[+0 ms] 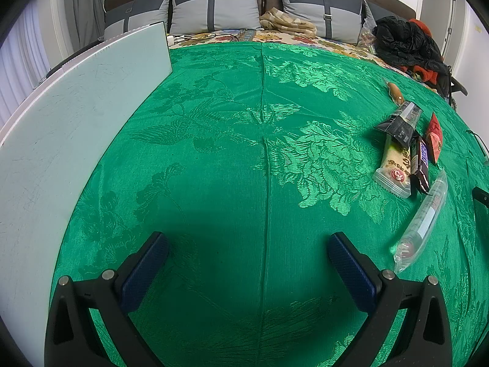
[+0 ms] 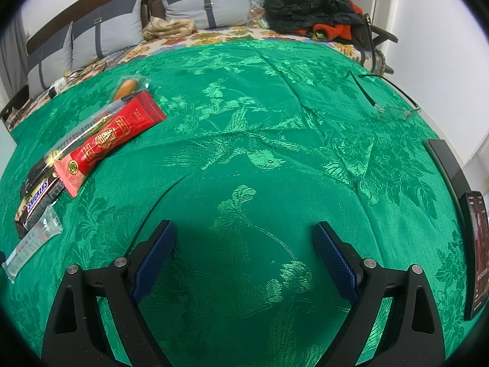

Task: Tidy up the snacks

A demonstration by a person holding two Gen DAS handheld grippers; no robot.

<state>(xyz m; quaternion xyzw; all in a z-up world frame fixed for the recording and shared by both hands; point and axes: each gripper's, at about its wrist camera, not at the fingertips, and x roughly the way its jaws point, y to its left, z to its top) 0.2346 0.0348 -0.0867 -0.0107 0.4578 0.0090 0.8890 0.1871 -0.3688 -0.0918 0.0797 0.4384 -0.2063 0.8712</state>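
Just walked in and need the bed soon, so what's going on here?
Someone holds a two-finger gripper in each hand over a green bedspread. Both the left gripper and right gripper are open and empty. The snacks, including a red packet and a Snickers bar, lie in a loose, partly overlapping cluster, untouched. Sorting hasn't visibly begun.

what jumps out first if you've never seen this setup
The shiny green floral bedspread fills both views, with a loose heap of wrapped snacks on it, the bright red gold-printed packet uppermost beside a brown Snickers bar. Both the left gripper and the right gripper hang open and empty above the cloth. A pale flat board lies at the left.
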